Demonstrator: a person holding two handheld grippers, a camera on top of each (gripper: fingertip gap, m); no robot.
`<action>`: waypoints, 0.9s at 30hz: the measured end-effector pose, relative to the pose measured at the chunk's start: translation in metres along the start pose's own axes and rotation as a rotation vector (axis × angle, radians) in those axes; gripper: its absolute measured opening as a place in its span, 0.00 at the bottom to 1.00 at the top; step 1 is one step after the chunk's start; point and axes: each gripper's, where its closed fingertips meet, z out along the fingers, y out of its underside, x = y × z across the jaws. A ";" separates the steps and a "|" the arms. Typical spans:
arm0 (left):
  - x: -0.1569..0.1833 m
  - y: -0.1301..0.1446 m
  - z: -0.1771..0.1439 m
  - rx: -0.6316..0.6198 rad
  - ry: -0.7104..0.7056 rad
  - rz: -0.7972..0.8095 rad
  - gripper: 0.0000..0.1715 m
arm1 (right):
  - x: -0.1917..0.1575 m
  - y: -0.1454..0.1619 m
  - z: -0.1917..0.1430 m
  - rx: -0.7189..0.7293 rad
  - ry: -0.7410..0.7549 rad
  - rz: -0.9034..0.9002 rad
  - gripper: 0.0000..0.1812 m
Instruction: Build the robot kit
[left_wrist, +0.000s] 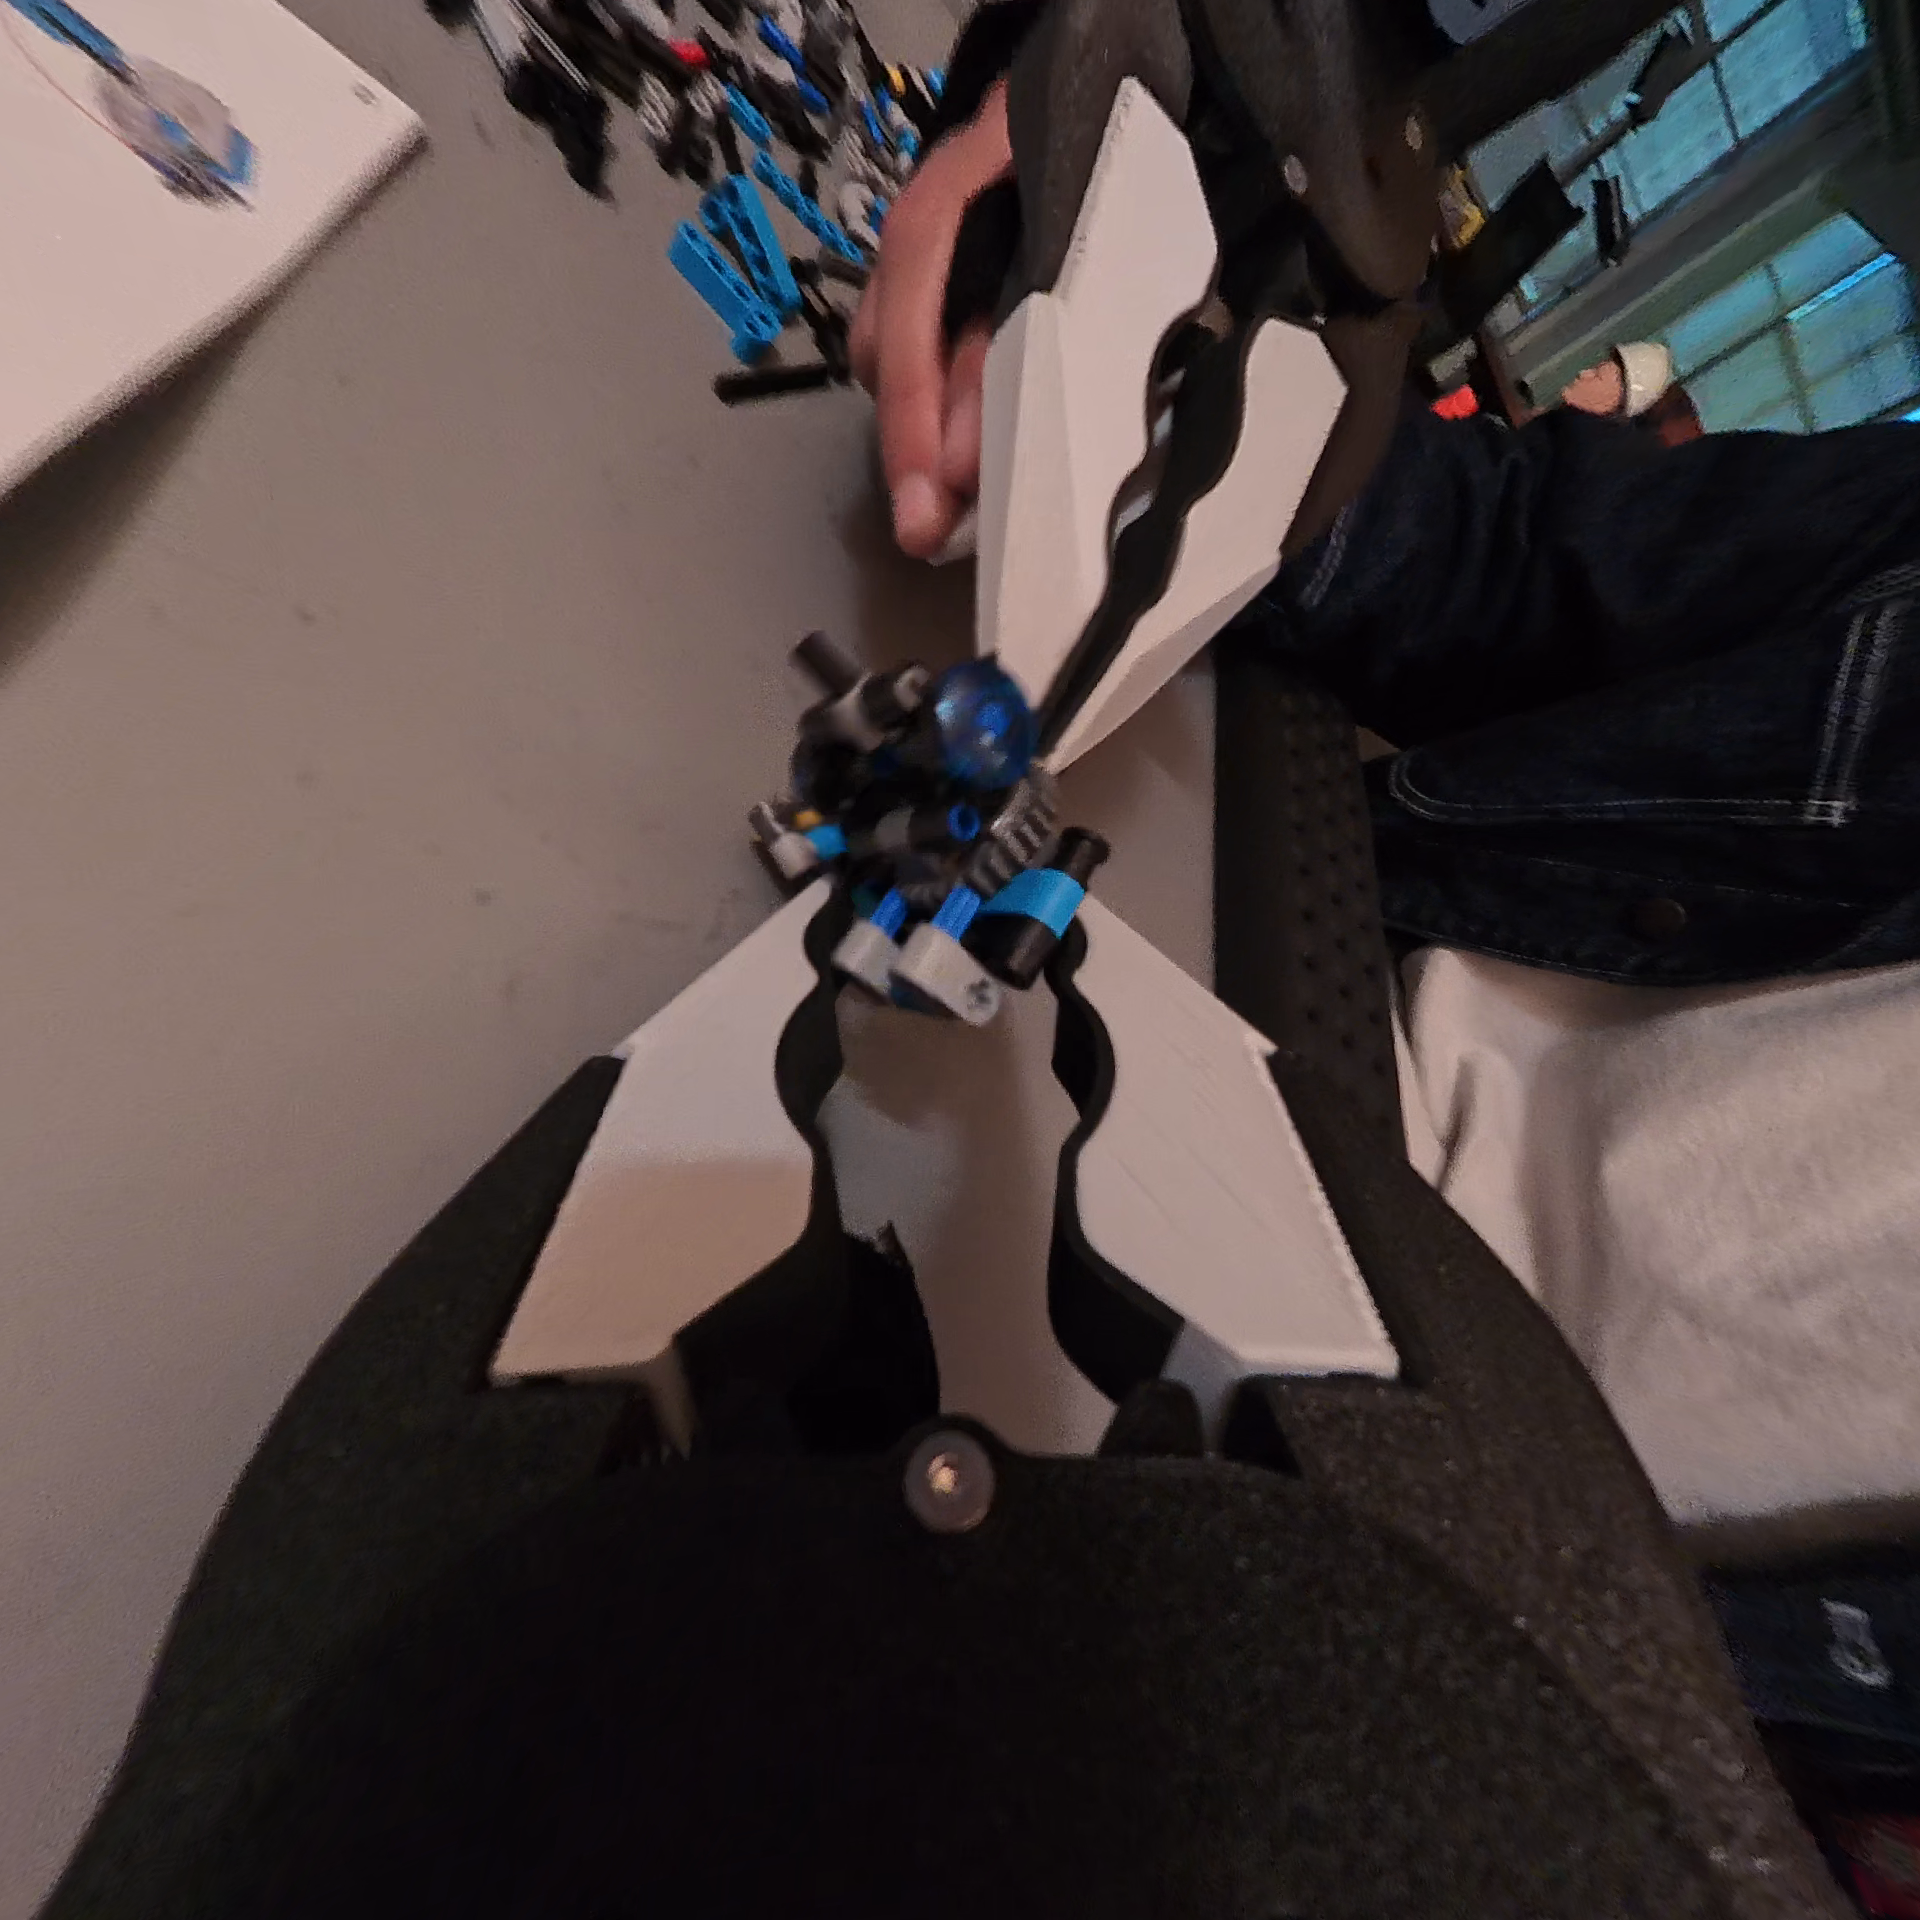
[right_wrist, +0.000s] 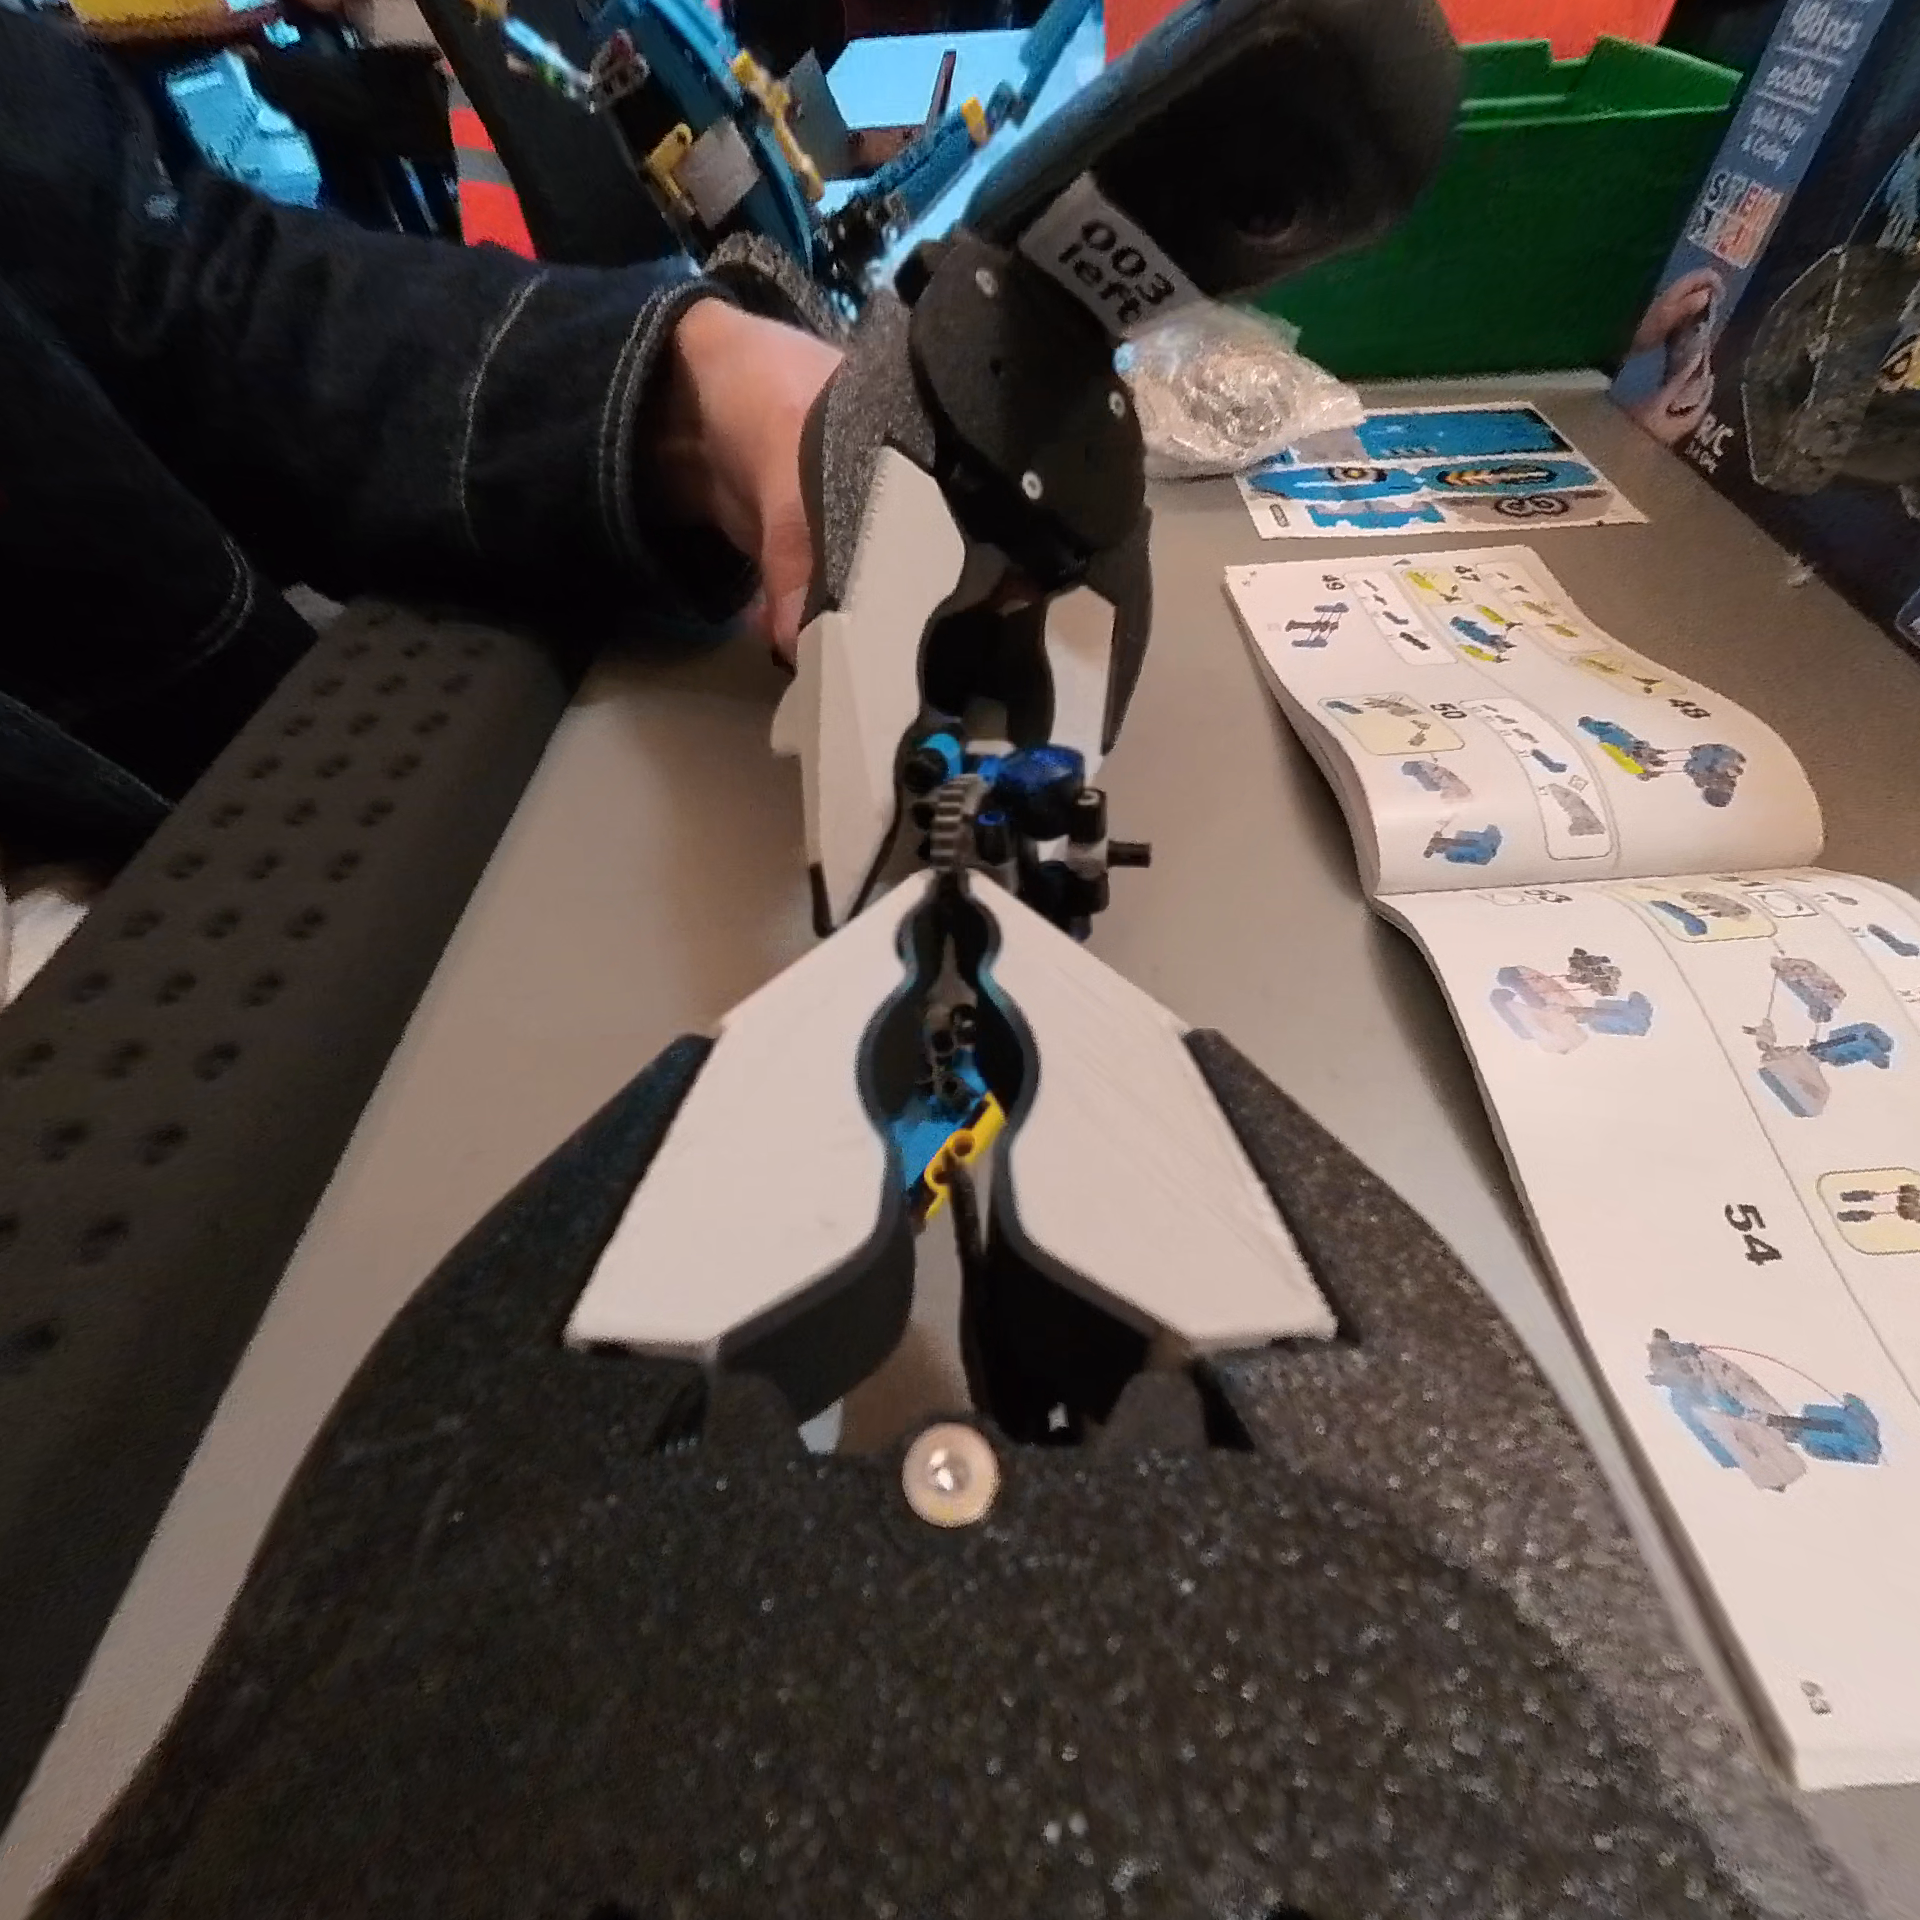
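My left gripper (left_wrist: 940, 940) is shut on a small brick assembly (left_wrist: 914, 821) of black, grey and blue parts and holds it just above the grey table (left_wrist: 416, 727). The assembly carries a clear blue dome (left_wrist: 982, 717) and a grey gear (left_wrist: 1023, 831). My right gripper (left_wrist: 1049, 748) comes in from above, jaws shut, with its tips beside the dome and gear. In the right wrist view my right gripper (right_wrist: 948, 883) is shut just below the gear (right_wrist: 951, 821). The left gripper (right_wrist: 977, 810) grips the assembly (right_wrist: 1039, 800) from behind. Black, blue and yellow parts (right_wrist: 951, 1132) show through the slot between my right fingers.
An open instruction booklet (right_wrist: 1558, 987), a sticker sheet (right_wrist: 1434, 488), a plastic bag (right_wrist: 1216, 395), a green bin (right_wrist: 1507, 208) and a box (right_wrist: 1787, 312) lie to the right. Loose blue and black parts (left_wrist: 748, 177) lie far back. A black perforated surface (right_wrist: 208, 883) borders the table.
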 end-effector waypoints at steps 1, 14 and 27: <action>-0.002 -0.003 -0.004 0.014 -0.015 0.014 0.22 | 0.003 -0.003 -0.002 0.023 0.000 0.028 0.00; -0.021 -0.004 -0.009 0.007 -0.205 0.237 0.09 | 0.023 0.023 0.002 -0.071 0.051 0.153 0.00; -0.038 0.013 -0.011 -0.088 -0.267 0.161 0.07 | 0.008 0.038 0.008 -0.220 0.085 0.013 0.11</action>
